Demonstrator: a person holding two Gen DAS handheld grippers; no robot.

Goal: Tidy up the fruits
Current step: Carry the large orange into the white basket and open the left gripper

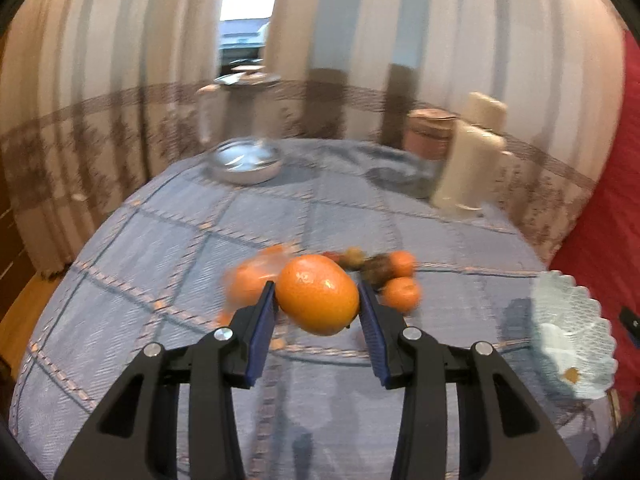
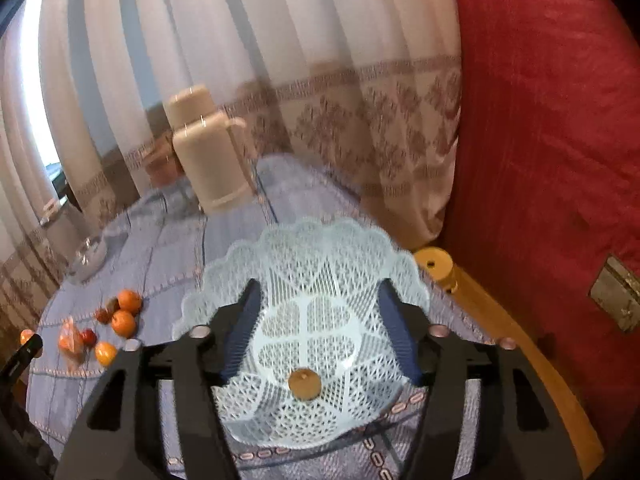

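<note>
In the left wrist view my left gripper [image 1: 317,294] is shut on a large orange [image 1: 318,295] and holds it above the blue tablecloth. Behind it lies a blurred pile of small oranges and dark fruits [image 1: 384,276]. A white lace-pattern basket [image 1: 572,332] sits at the right. In the right wrist view my right gripper [image 2: 318,294] is open and empty, hovering over that basket [image 2: 320,256], which holds one small brown fruit [image 2: 305,383]. The fruit pile [image 2: 120,312] lies to the left on the cloth.
A beige thermos [image 2: 208,152] stands at the table's back, with a glass bowl [image 1: 246,160] and a brown jar [image 1: 428,132]. Curtains hang behind. A red wall [image 2: 540,160] is at the right; a yellow stool [image 2: 434,266] sits past the table edge.
</note>
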